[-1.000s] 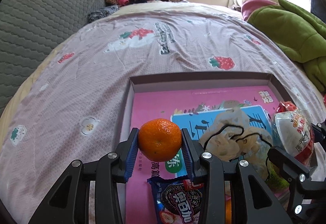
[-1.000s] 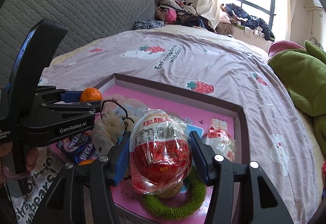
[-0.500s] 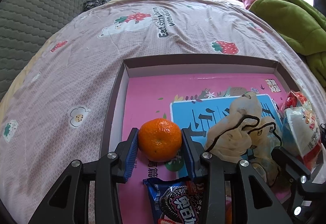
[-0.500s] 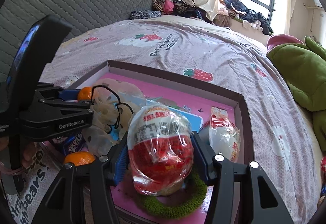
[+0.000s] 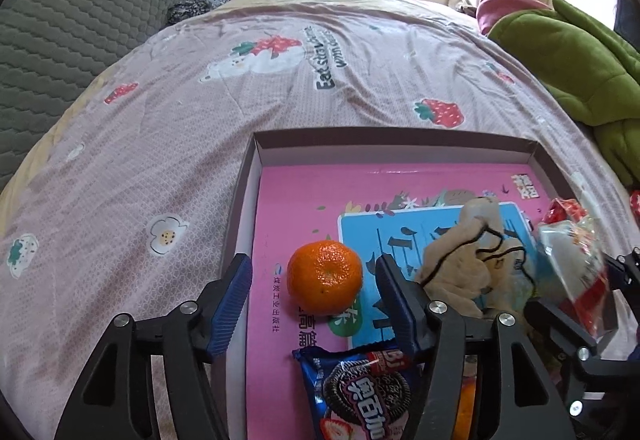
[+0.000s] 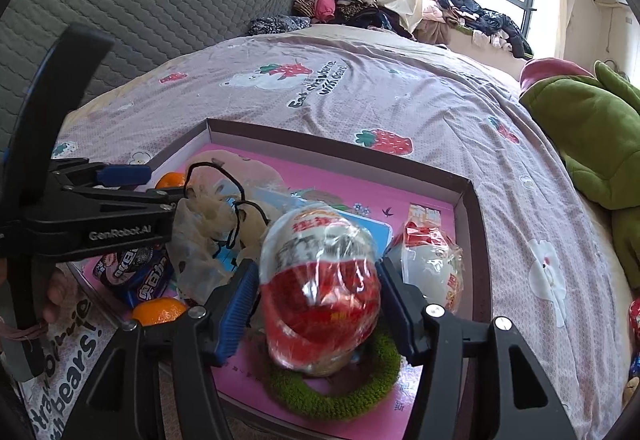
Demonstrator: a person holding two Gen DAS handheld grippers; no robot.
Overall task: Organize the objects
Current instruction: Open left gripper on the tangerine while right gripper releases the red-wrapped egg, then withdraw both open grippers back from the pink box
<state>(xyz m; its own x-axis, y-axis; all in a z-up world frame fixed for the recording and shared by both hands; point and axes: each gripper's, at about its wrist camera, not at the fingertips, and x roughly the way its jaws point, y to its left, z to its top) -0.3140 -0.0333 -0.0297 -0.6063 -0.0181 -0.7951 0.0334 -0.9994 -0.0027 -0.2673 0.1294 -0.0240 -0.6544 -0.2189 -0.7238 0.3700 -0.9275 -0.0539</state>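
Note:
A shallow cardboard box (image 5: 400, 138) with a pink bottom lies on the bed. In the left wrist view my left gripper (image 5: 314, 290) is open, and an orange mandarin (image 5: 325, 283) rests on the box bottom between its jaws, clear of both. In the right wrist view my right gripper (image 6: 316, 298) has its jaws spread around a red-and-white wrapped egg toy (image 6: 320, 282), which sits over a green knitted ring (image 6: 340, 392). Gaps show at both pads.
In the box lie a blue cookie packet (image 5: 360, 396), a beige crumpled bag with a black cord (image 5: 468, 268), a second mandarin (image 6: 160, 310) and a second wrapped egg (image 6: 432, 260). A green blanket (image 5: 580, 56) lies to the right, a grey headboard (image 5: 80, 12) to the left.
My left gripper has opened and let go of the mandarin, which now rests in the box. My right gripper has opened around the egg toy, now set down on the green ring.

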